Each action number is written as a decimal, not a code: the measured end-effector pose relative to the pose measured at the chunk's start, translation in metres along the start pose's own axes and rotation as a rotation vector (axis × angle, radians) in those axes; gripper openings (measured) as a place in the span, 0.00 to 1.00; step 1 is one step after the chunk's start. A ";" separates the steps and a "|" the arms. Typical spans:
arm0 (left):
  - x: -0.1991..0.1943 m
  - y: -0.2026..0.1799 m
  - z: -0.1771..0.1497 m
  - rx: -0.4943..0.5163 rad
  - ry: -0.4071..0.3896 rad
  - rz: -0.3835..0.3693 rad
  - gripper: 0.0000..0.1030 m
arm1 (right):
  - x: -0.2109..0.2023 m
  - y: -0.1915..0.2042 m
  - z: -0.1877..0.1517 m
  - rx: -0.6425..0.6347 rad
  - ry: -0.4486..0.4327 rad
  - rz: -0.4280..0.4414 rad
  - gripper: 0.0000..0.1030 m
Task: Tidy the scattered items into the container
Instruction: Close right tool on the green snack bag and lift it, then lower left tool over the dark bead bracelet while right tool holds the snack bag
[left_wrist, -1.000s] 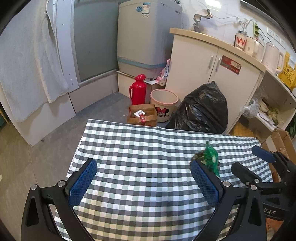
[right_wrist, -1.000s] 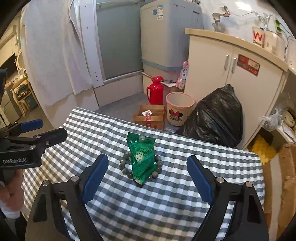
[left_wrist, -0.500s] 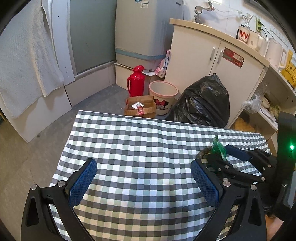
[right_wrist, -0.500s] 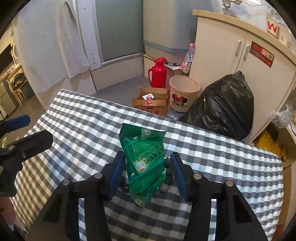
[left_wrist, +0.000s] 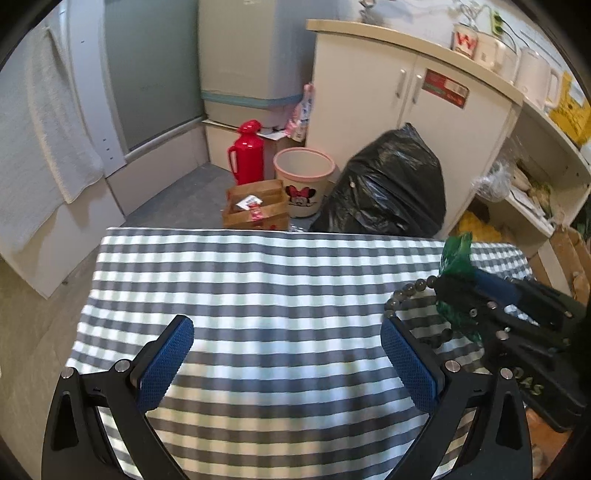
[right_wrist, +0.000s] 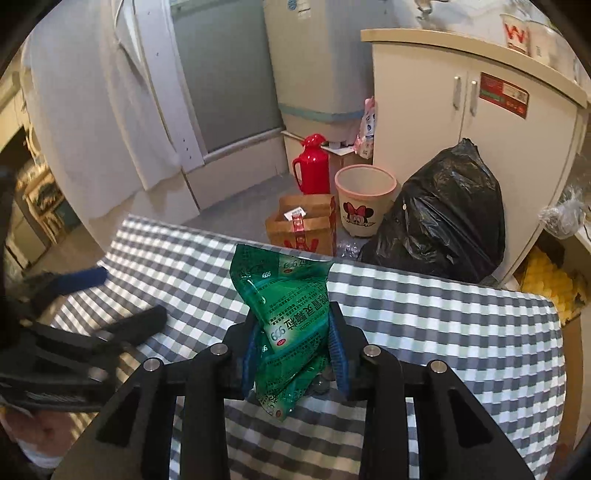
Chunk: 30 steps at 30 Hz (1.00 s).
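your grey-and-white checked tablecloth (left_wrist: 258, 295) covers the table from near edge to far. your left gripper (left_wrist: 284, 354) hovers over its near left part, blue pads spread wide with nothing between them. your right gripper (right_wrist: 295, 354) is clenched on the crinkled green foil sachet (right_wrist: 291, 314), at the right side of the cloth. the dark bead bracelet (left_wrist: 406, 291) lies just under the sachet.

right gripper (right_wrist: 295, 347) gone from wide open to clamped on the crinkly green foil sachet (right_wrist: 286, 314), sachet now scrunched upright off the dark bead bracelet (left_wrist: 410, 295), toward 12 o'clock
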<state>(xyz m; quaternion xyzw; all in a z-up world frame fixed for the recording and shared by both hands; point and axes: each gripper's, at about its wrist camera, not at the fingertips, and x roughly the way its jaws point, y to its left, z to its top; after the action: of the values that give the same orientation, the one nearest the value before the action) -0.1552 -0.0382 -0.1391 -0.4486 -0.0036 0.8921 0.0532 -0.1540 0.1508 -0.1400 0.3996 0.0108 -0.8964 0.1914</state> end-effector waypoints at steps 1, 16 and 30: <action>0.001 -0.006 0.001 0.010 0.002 -0.005 1.00 | -0.004 -0.004 0.000 0.010 -0.006 0.004 0.31; 0.016 -0.071 0.002 0.098 0.034 -0.070 1.00 | -0.026 -0.107 -0.016 0.398 -0.071 0.184 0.31; 0.037 -0.146 0.008 0.217 0.064 -0.200 1.00 | -0.082 -0.111 -0.003 0.343 -0.211 0.109 0.31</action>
<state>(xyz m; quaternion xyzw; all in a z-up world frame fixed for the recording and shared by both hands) -0.1701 0.1114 -0.1560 -0.4658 0.0501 0.8628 0.1902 -0.1412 0.2818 -0.0983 0.3303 -0.1838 -0.9103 0.1689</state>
